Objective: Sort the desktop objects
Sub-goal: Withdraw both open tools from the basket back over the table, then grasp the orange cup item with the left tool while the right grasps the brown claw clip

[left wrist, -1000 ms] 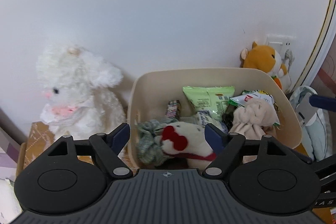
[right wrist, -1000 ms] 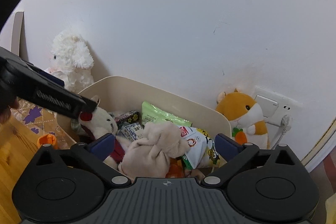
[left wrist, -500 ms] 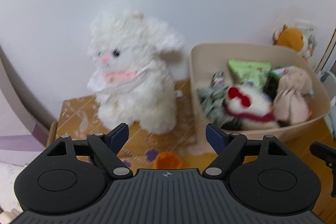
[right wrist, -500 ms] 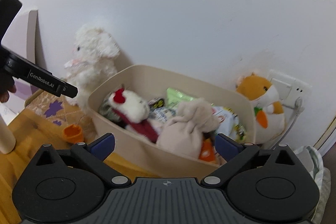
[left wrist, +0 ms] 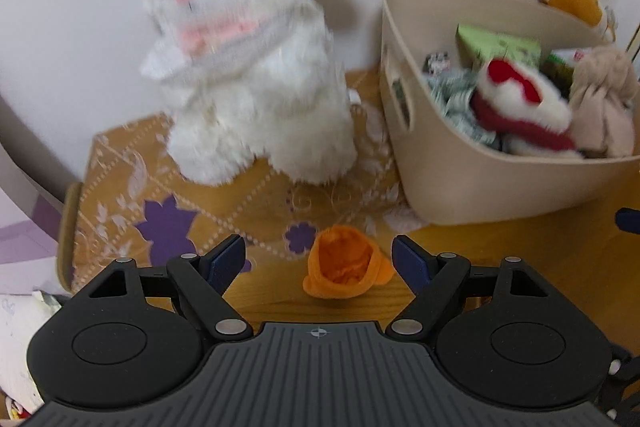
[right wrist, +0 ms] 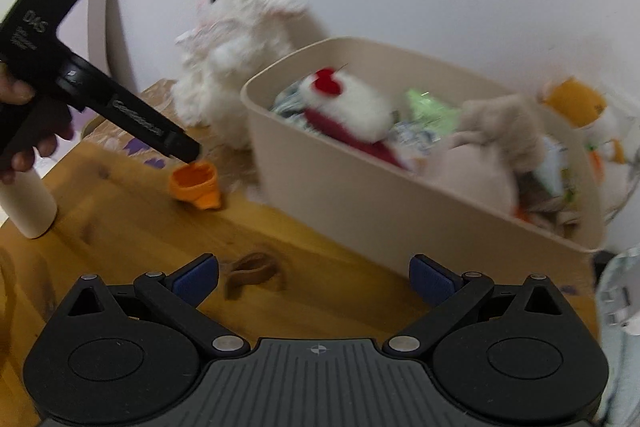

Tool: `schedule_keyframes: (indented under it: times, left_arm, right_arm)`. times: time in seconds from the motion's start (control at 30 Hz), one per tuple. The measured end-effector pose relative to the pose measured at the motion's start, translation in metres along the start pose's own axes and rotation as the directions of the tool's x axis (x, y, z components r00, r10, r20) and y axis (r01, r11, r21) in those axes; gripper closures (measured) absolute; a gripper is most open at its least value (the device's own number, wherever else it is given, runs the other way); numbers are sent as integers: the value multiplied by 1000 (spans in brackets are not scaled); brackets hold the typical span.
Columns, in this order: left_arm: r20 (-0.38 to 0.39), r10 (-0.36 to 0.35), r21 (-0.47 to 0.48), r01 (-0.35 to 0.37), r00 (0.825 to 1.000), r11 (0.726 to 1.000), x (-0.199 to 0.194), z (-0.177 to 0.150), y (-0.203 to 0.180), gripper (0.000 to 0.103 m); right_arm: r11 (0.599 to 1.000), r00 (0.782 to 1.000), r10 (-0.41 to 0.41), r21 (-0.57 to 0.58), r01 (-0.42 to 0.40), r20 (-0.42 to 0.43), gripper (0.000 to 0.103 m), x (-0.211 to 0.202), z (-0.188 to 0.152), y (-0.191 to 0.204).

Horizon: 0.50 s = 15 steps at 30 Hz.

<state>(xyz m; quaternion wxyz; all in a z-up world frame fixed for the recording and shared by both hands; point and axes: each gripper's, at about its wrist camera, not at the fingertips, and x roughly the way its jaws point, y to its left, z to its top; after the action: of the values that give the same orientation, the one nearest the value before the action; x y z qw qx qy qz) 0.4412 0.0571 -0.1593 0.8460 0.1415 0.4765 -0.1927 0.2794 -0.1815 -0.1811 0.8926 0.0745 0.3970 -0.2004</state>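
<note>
A small orange cloth piece (left wrist: 342,267) lies on the wooden desk, between the open jaws of my left gripper (left wrist: 319,258); it also shows in the right wrist view (right wrist: 196,185), under the tip of the left gripper (right wrist: 182,147). A beige bin (left wrist: 460,183) at the right holds a white plush with a red bow (left wrist: 520,103), a beige plush (left wrist: 604,107) and snack packets (left wrist: 498,45). My right gripper (right wrist: 314,277) is open and empty above the desk, in front of the bin (right wrist: 360,195). A brown hair clip (right wrist: 250,271) lies between its fingers.
A large white plush lamb (left wrist: 256,67) stands on a patterned mat (left wrist: 160,195) against the wall, left of the bin. An orange plush hamster (right wrist: 584,107) sits behind the bin. A cream cylinder (right wrist: 26,207) stands at the desk's left edge. The wall is close behind.
Both grippers have pulled back and down from over the bin. My left gripper has swung left and lowered around the orange cloth piece. The desk and the hair clip have come into the right view.
</note>
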Motion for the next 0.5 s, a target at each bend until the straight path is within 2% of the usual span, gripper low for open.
schedule_keyframes:
  times: [0.37, 0.5]
  left_arm:
    - [-66, -45, 62, 49, 997, 997, 46, -4, 11, 21]
    - [-73, -82, 66, 87, 994, 994, 56, -5, 13, 21]
  right_arm:
    - [999, 998, 35, -29, -36, -44, 2, 45, 2, 23]
    - [997, 997, 51, -58, -55, -63, 14, 56, 1, 27]
